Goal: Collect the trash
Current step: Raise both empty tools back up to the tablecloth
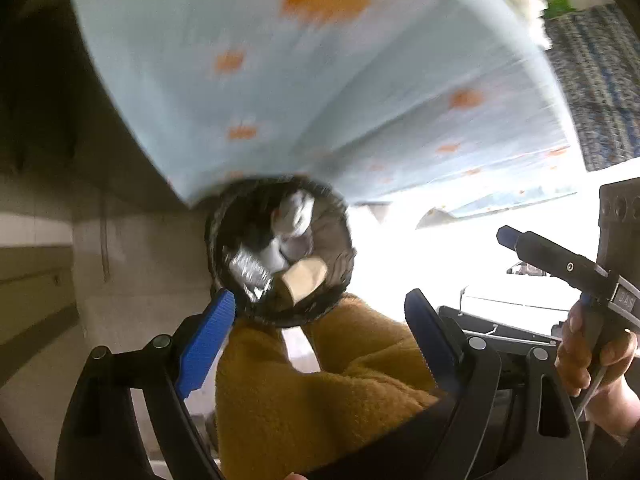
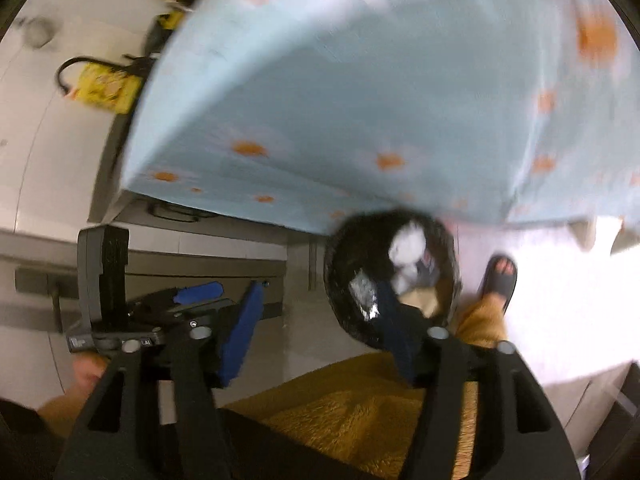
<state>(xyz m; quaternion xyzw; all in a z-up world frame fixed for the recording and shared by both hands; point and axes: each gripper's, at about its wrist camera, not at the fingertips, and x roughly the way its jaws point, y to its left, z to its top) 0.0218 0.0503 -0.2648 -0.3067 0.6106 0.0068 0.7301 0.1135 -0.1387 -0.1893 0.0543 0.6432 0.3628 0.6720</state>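
The left gripper (image 1: pixel 320 316) hangs above a round black-lined trash bin (image 1: pixel 224 240) that stands on the pale floor (image 1: pixel 400 232), just beside the edge of a light-blue bed cover with orange flower prints (image 1: pixel 320 80). Its blue ribbed fingers (image 1: pixel 208 340) stand wide apart with nothing between them. Inside the bin lie crumpled white paper (image 1: pixel 298 216), a crinkled silver foil wrapper (image 1: pixel 248 270) and a tan cardboard piece (image 1: pixel 306 276). Below the bin the person's mustard-yellow fleece trousers (image 1: pixel 304 400) fill the lower middle of the left wrist view. The right gripper (image 2: pixel 324 336), seen in its own camera, also points down toward the same bin; its blue fingers (image 2: pixel 240 340) are parted and hold nothing. In the left wrist view a bare hand (image 1: pixel 592 352) grips the right gripper's handle at the right edge. A foot in a dark slide sandal (image 2: pixel 500 280) rests on the floor just beside the bin. At the upper left of the right wrist view, a yellow printed bag with black handles (image 2: pixel 104 88) lies near the bed; blur hides its details.
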